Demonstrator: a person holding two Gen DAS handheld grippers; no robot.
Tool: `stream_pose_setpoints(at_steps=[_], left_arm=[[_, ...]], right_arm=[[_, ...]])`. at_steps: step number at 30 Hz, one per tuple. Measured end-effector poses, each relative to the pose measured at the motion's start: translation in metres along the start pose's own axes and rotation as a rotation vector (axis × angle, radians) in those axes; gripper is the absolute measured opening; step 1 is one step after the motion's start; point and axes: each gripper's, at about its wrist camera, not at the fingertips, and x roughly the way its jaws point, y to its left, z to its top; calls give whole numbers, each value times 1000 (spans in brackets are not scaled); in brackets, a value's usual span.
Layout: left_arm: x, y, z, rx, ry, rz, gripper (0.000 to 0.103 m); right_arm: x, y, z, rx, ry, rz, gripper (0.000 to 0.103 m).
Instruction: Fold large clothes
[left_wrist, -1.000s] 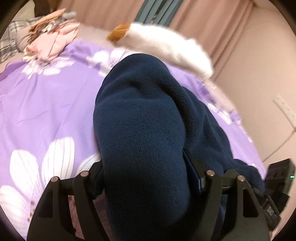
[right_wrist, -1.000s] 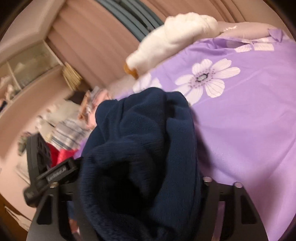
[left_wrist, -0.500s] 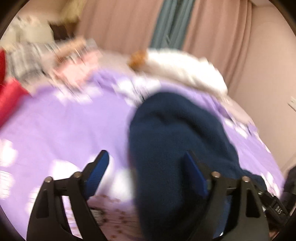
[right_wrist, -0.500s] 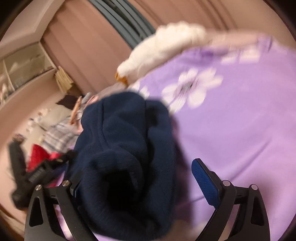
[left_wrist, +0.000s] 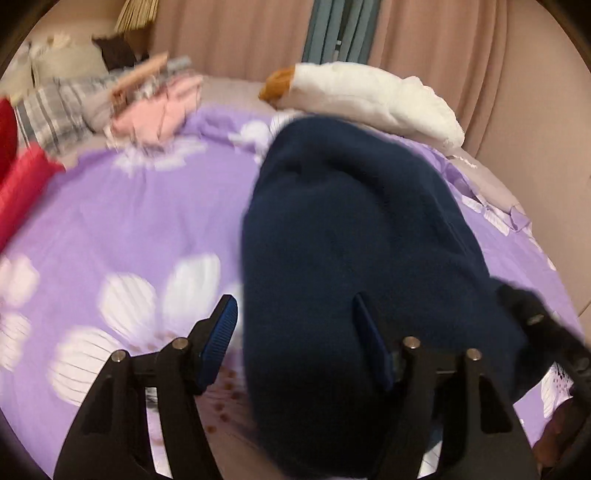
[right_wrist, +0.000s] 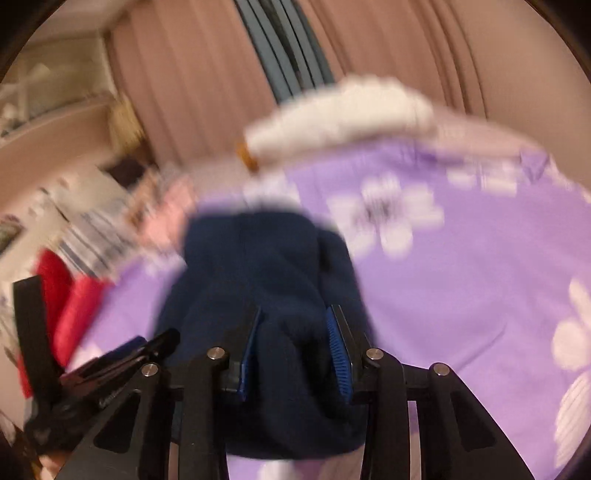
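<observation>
A navy fleece garment lies bunched in a thick roll on the bed's purple flowered cover, running from about 12 o'clock down to 6 o'clock in the left wrist view.

The left gripper stands fairly wide and its jaws are closing. The fleece sits between them: the right-hand pad is against the cloth, while the left-hand pad stands just clear of it over the cover, so this gripper is released, not pinching.

The right gripper is much narrower, its jaws closing, and both blue pads press into a fold of the fleece at 6 o'clock in its own view; it is grasping the garment. The left gripper shows blurred at 8 o'clock there.

At 11 o'clock of the left view lie a pile of clothes and a red cloth; a white pillow lies at 1 o'clock before the curtains.
</observation>
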Motion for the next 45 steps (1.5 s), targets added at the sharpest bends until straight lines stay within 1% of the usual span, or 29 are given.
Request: stream_pose_setpoints(at_steps=[1,2,4,5,7,10,12,15,17,19,21,22,24,25,27,29,31,32,33,34,35,36,38,40,41,42,43,44,45], left_arm=[[2,6,-2,-46,-2,-38,72],[4,12,0,-84,23,-63,72],[5,12,5,-95,48,-82,72],[6,12,5,-93,44,-82,72],[6,5,3,-80,27,-59,72],[4,-1,4,-68,20,-20,72],[4,1,4,-72,16,-20,72],[4,7,3,-107,27,-37,72],[5,8,3,-121,29,-44,72],[2,6,3,-116,17,-33,71],[-5,2,4,-93,-12,-4,70],[-8,0,5,-89,-15,7,69],[-19,-3,10,-81,-23,42,68],[-30,-4,15,-81,-40,63,65],[-54,0,24,-95,-93,76,64],[-97,8,35,-124,-195,65,64],[-135,9,41,-100,-234,78,65],[-162,9,41,-80,-263,96,65],[-175,8,39,-80,-287,105,65],[-198,8,34,-82,-334,121,65],[-211,6,30,-71,-355,135,65],[-221,5,27,-57,-356,148,65],[-235,3,19,-46,-331,158,65],[-250,3,11,-57,-322,137,66],[-255,2,8,-55,-326,126,66],[-263,0,4,-46,-339,110,67],[-270,-1,1,-33,-358,99,68],[-279,-3,-3,-22,-378,105,71],[-282,-5,-5,-19,-384,114,72]], right_arm=[[7,-4,-5,15,8,3,37],[8,-9,-10,33,-20,14,37],[7,-15,-13,51,-34,40,38],[7,-17,-12,56,-30,41,38],[9,-16,-10,47,-21,38,38],[8,-14,-12,39,-33,16,43],[9,-17,-14,60,-38,21,44],[7,-18,-15,80,-32,33,46],[7,-18,-15,78,-32,29,47],[7,-15,-15,69,-36,17,48],[4,-13,-13,68,-38,-1,52],[3,-12,-12,69,-35,-12,53],[-3,-9,-7,71,-21,-15,53],[-9,-7,-4,72,-21,-10,53],[-23,-6,2,68,-24,-12,53],[-42,-5,7,71,-44,-19,53],[-68,-5,11,80,-77,-1,53],[-81,-3,13,82,-96,17,53],[-100,-2,16,79,-122,39,53],[-113,1,19,72,-137,43,53],[-130,6,21,58,-155,38,53],[-141,9,22,48,-167,32,53],[-170,18,22,14,-217,13,53],[-198,26,18,-18,-252,4,59],[-208,29,16,-26,-267,7,66],[-218,32,13,-36,-285,12,70],[-228,36,9,-52,-308,17,78],[-234,38,7,-65,-324,17,84],[-239,42,4,-82,-338,12,86]])
